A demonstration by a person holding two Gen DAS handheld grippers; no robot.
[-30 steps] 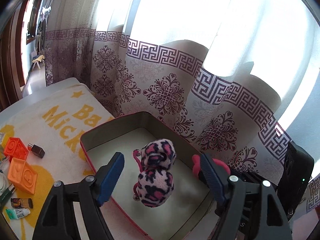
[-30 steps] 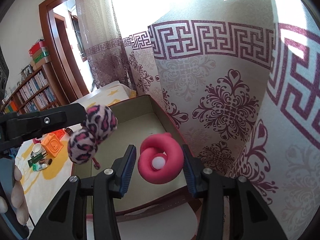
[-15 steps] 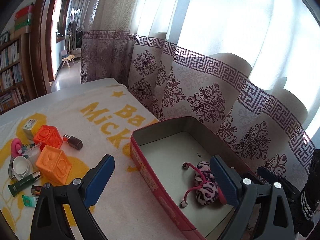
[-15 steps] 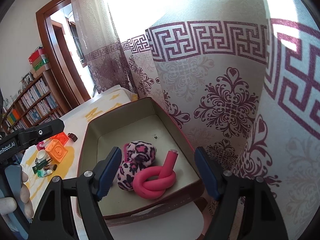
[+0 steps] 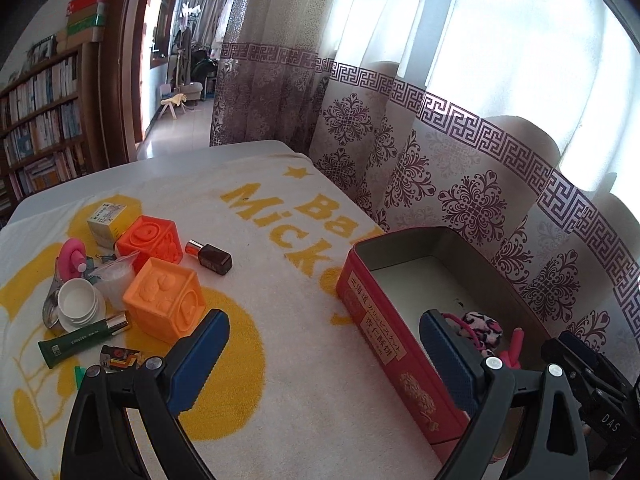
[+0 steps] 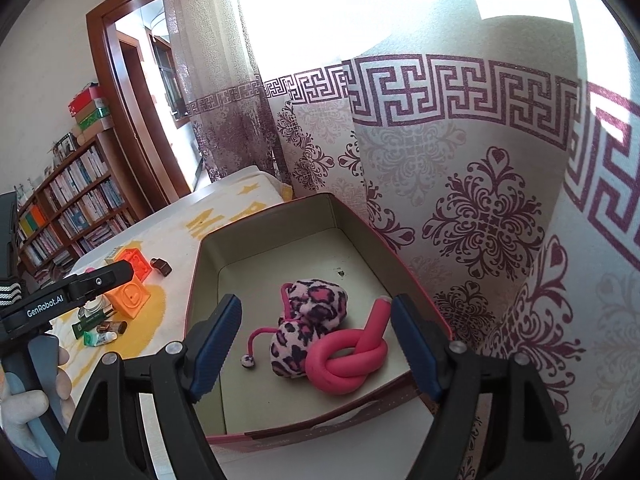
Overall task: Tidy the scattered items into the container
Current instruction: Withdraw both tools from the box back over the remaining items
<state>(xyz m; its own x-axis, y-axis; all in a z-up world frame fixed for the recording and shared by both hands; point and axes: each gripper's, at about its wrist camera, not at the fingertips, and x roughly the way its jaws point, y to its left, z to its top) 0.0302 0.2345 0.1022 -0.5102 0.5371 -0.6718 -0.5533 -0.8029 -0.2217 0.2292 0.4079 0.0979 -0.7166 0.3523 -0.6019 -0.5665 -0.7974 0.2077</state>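
Between right gripper (image 6: 316,344) fingers, lower down: pink knotted roller (image 6: 348,356) beside leopard plush (image 6: 308,324) on tin (image 6: 280,216) floor, untouched; fingers just widened. Left gripper (image 5: 324,356) fingers apart, empty, above towel.

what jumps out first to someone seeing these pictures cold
The red tin by the patterned curtain draws the eye: a pink-and-black leopard plush and a knotted pink foam roller lie touching on its floor. Next, two orange blocks sit in the clutter on the yellow-print towel.
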